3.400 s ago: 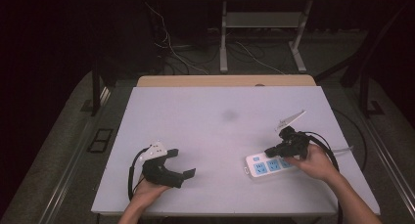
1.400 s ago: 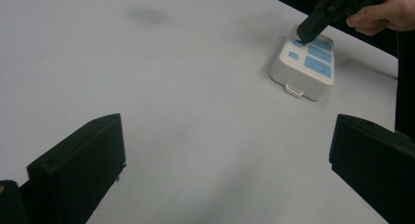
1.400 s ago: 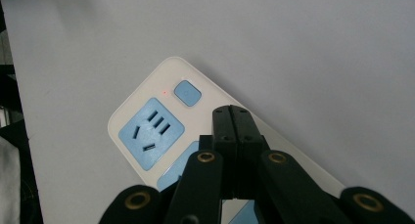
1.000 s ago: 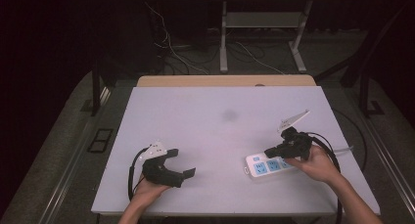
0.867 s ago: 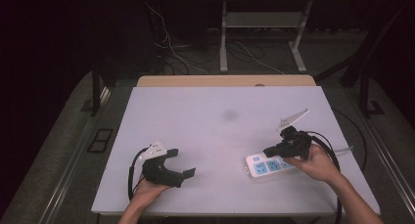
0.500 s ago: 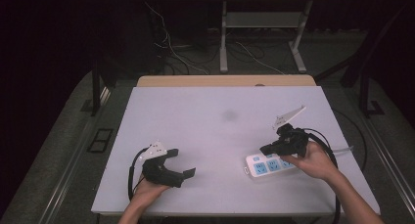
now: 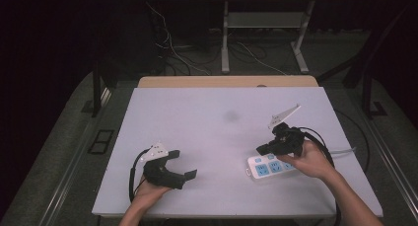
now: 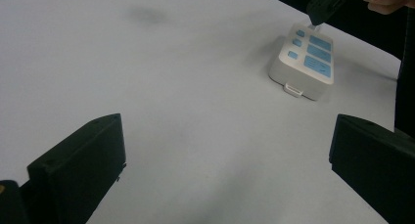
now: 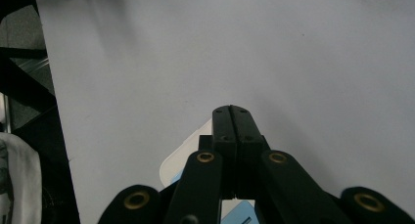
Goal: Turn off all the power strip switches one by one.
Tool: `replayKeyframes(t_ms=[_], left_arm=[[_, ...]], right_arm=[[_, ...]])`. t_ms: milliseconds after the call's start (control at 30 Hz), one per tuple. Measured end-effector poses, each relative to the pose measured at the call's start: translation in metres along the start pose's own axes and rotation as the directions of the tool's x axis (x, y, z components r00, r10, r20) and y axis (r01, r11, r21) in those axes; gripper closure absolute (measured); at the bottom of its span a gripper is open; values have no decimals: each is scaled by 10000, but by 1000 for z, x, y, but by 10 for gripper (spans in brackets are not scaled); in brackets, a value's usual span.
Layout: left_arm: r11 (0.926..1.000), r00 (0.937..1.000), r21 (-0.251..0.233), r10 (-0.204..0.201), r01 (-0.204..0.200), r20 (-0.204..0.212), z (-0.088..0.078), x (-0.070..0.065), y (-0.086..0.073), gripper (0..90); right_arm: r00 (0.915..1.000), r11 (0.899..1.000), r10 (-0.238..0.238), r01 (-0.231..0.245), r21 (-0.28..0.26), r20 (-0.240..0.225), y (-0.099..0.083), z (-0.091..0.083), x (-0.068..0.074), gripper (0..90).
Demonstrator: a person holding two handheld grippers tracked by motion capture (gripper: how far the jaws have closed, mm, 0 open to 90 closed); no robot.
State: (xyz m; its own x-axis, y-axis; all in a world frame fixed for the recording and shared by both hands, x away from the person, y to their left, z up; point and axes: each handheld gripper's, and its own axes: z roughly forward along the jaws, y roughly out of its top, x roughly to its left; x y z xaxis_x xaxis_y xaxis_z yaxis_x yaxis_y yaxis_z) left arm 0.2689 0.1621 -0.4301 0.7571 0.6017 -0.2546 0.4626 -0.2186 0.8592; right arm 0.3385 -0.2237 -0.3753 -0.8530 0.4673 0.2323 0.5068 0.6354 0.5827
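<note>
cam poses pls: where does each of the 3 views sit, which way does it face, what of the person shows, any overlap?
High view: above the near table edge, facing forward and down; both forearms, left gripper, right gripper.
Left gripper view: on the left gripper, low across the table; its own open jaws.
Right gripper view: on the right gripper, angled down; jaws shut.
Shared: the power strip shows in the high and left gripper views.

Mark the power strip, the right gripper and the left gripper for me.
power strip (image 8: 307, 62), left gripper view, top face.
right gripper (image 9: 230, 117), right gripper view, tips of the closed jaws.
left gripper (image 7: 183, 164), high view, gap between the open jaws.
</note>
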Motion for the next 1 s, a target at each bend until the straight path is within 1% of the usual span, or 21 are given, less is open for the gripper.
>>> replayKeyframes(t_ms=[200, 300, 333, 500, 700, 1000], left_arm=[[10000, 10000, -13, -18, 18, 1, 0, 0, 0, 0], [10000, 10000, -10, -14, 14, 1, 0, 0, 0, 0], [10000, 10000, -9, -9, 9, -1, 0, 0, 0, 0], [10000, 10000, -14, 2, -2, -12, -1, 1, 0, 0], [10000, 10000, 1, 0, 0, -14, 0, 0, 0, 0], [10000, 10000, -4, 2, -2, -17, -1, 1, 0, 0]], right_arm=[[10000, 9999, -48, 48, 157, -40, 2, 8, -1, 900], [10000, 9997, 40, -38, 239, -70, 2, 11, -2, 900], [10000, 9997, 0, 2, 252, -66, 1, 12, -2, 900], [9998, 9990, 197, -193, 405, -104, -4, 17, -4, 899], [9994, 9983, 316, -308, 504, -144, -11, 24, -8, 899], [9993, 9974, 350, -340, 633, -144, -12, 30, -11, 900]])
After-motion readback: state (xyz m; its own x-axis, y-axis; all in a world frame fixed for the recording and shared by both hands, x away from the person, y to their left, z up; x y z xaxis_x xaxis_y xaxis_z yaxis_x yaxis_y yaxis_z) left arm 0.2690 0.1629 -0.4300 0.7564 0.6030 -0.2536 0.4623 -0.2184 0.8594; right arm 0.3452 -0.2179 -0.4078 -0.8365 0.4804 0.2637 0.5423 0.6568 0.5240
